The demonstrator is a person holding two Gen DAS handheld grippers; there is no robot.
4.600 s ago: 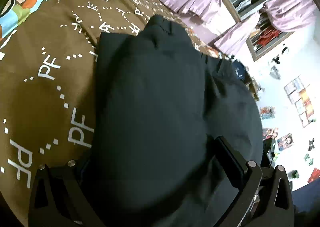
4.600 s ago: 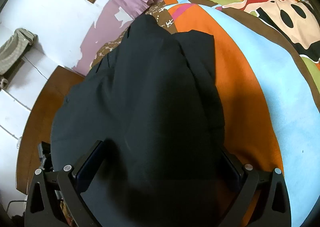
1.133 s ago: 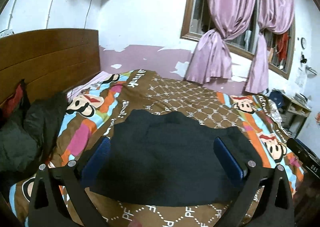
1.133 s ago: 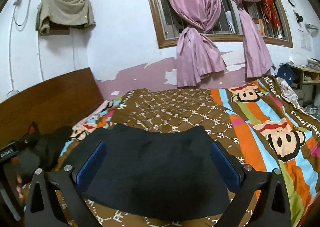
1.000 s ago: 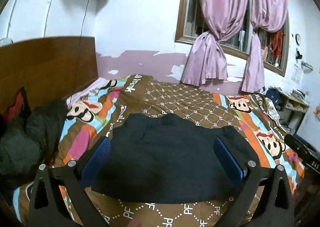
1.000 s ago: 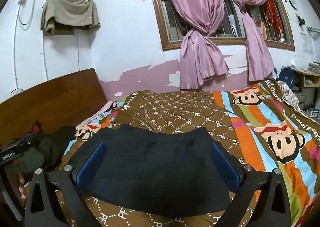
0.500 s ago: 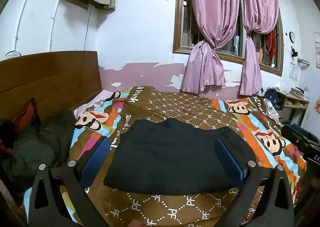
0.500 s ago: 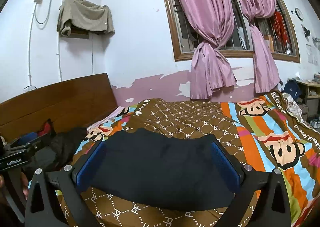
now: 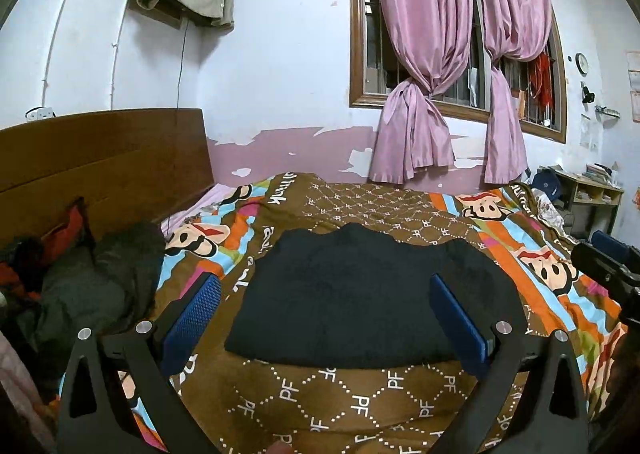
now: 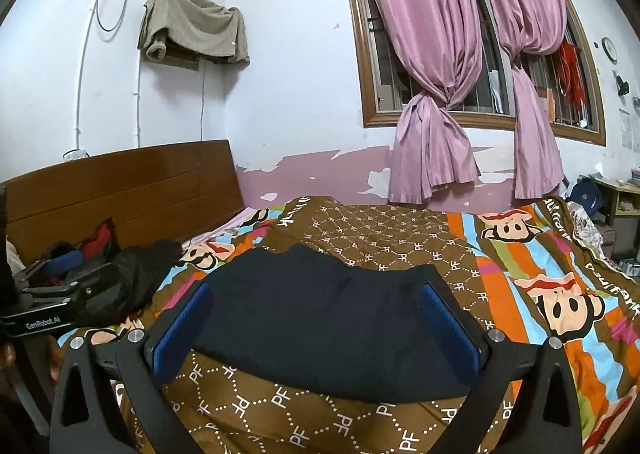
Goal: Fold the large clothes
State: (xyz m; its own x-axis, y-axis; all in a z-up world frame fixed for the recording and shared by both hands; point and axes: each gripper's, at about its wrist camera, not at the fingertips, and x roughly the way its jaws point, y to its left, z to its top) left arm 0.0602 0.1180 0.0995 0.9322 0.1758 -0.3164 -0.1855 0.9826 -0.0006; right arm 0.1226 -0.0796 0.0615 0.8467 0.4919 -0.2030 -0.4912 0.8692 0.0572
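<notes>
A folded black garment (image 9: 352, 294) lies flat on the patterned bedspread (image 9: 340, 402), also seen in the right wrist view (image 10: 320, 314). My left gripper (image 9: 326, 314) is open and empty, held back from the garment's near edge and above the bed. My right gripper (image 10: 318, 322) is open and empty, also held back from the garment. The right gripper's body shows at the right edge of the left wrist view (image 9: 608, 274). The left gripper's body shows at the left edge of the right wrist view (image 10: 44, 318).
A heap of dark clothes (image 9: 100, 274) lies by the wooden headboard (image 9: 100, 162) at left. Pink curtains (image 9: 416, 102) hang at the window behind the bed. A shelf (image 9: 592, 198) with clutter stands at far right.
Both grippers have let go of the garment and drawn back and up. The garment now lies folded on the bed, smaller in both views.
</notes>
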